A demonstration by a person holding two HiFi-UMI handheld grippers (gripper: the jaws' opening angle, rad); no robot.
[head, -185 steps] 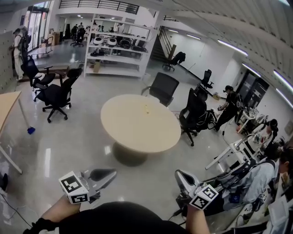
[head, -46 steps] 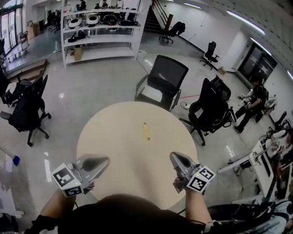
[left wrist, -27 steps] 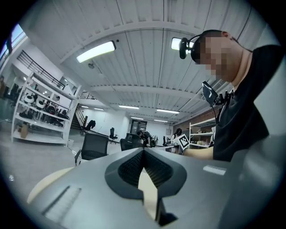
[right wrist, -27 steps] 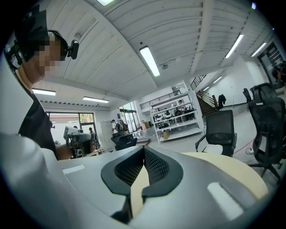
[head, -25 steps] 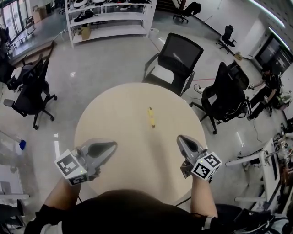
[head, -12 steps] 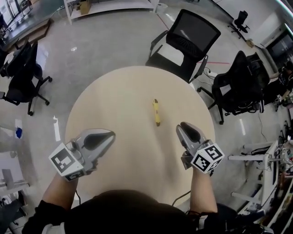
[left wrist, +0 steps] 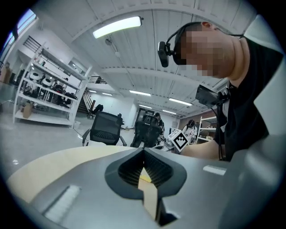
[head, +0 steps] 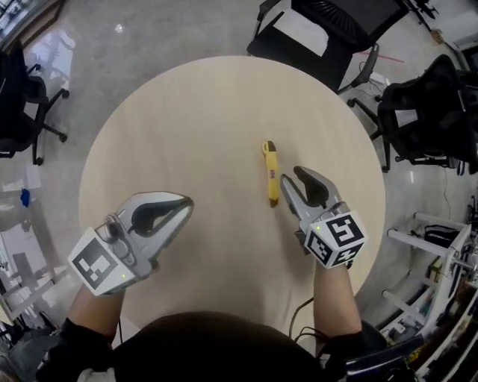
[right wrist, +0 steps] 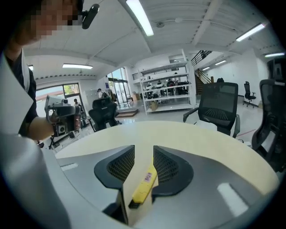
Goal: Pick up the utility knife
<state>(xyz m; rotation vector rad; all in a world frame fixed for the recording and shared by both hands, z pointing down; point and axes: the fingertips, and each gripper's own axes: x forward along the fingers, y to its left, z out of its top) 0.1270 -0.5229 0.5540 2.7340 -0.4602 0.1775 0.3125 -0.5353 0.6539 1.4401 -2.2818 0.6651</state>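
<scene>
**Head view, left to right**

- A black office chair [head: 16,97] stands on the floor at the left edge of the frame, apart from the table.
- The left gripper [head: 185,203] is at lower left, over the round beige table [head: 187,112]. Its marker cube [head: 97,262] sits toward the bottom edge and its tips point right. The jaws are clenched and hold nothing.
- The utility knife [head: 272,175] lies flat on the table just right of centre. It is yellow with a dark end toward the top of the frame, and its long axis runs nearly top to bottom.
- The right gripper [head: 293,180] is just right of the knife's lower end, with its marker cube [head: 336,239] below it. Its tips point up and slightly left.
- Two more black chairs stand off the table, one at the top [head: 328,22] and one at upper right [head: 433,112].

**Left gripper view**

- The left gripper [left wrist: 144,151] shows both jaw tips meeting at the centre of the frame. Nothing is gripped.
- Only the tabletop [left wrist: 44,165] shows through the narrow slot below the tips.

**Right gripper view**

- The right gripper [right wrist: 144,152] is released. Its jaws have just been opening and stand apart.
- The utility knife [right wrist: 144,183] appears in the gap between them, at lower centre. It lies on the table [right wrist: 187,134], angled toward the upper right.
- Neither pad presses on the knife, so it is not grasped.
</scene>
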